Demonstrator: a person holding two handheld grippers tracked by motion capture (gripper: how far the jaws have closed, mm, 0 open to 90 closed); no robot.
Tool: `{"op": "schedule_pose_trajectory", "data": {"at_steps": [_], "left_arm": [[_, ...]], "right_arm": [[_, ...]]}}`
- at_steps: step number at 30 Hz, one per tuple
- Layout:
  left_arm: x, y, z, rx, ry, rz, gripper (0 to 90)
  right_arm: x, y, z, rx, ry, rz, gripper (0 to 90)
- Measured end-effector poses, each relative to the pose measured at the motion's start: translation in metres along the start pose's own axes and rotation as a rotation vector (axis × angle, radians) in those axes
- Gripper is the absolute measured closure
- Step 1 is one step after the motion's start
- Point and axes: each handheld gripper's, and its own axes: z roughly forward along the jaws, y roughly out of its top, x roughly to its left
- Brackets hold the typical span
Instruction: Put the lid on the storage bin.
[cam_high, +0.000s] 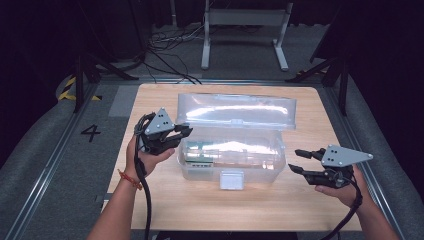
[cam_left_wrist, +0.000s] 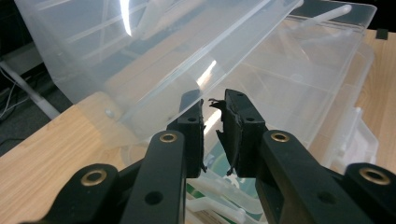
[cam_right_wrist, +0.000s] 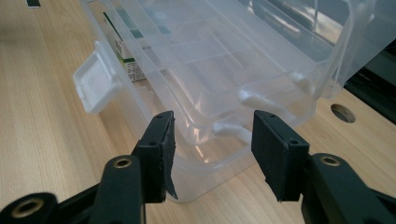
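Clear plastic box (cam_high: 232, 155) stands at middle of counter (cam_high: 300, 210), lid (cam_high: 235, 111) already swung up and back, front latch (cam_high: 232, 180) hanging free. Opening step looks done. Green-white carton (cam_high: 196, 152) lies inside at left end.

Left gripper (cam_high: 184, 131) at box's left rim, fingers (cam_left_wrist: 236, 133) clenched, nothing seen between them.

Right gripper (cam_high: 297, 161) just beside box's right end, fingers (cam_right_wrist: 273, 149) released, holding nothing.

Left to do, probably: take contents out or put more in, then close lid.

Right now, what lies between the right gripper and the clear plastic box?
In the high view, bare wooden tabletop separates the right gripper from the clear plastic box; nothing stands there.
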Motion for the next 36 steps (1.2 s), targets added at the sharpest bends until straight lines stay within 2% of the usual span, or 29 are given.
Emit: {"op": "schedule_pose_trajectory", "data": {"at_steps": [4, 14, 21, 29, 35, 36], "left_arm": [[-0.003, -0.003, 0.001, 0.007, 0.003, 0.001, 78.0], [-0.01, -0.017, 0.001, 0.005, -0.022, 0.004, 80.4], [-0.014, -0.022, -0.001, 0.013, -0.038, -0.006, 81.1], [-0.019, -0.025, -0.003, 0.014, -0.048, 0.002, 81.2], [-0.022, -0.027, -0.005, 0.017, -0.053, 0.019, 81.1], [-0.023, -0.027, -0.005, 0.017, -0.059, 0.012, 81.1]], "right_arm": [[0.001, -0.007, 0.002, 0.018, -0.004, 0.009, 49.1], [0.002, -0.024, 0.007, 0.04, -0.014, 0.033, 48.2], [0.002, -0.028, 0.009, 0.047, -0.02, 0.026, 48.0], [0.004, -0.032, 0.011, 0.055, -0.04, 0.019, 47.6], [0.003, -0.037, 0.013, 0.065, -0.035, 0.028, 47.4], [0.003, -0.038, 0.014, 0.069, -0.04, 0.028, 47.4]]}}
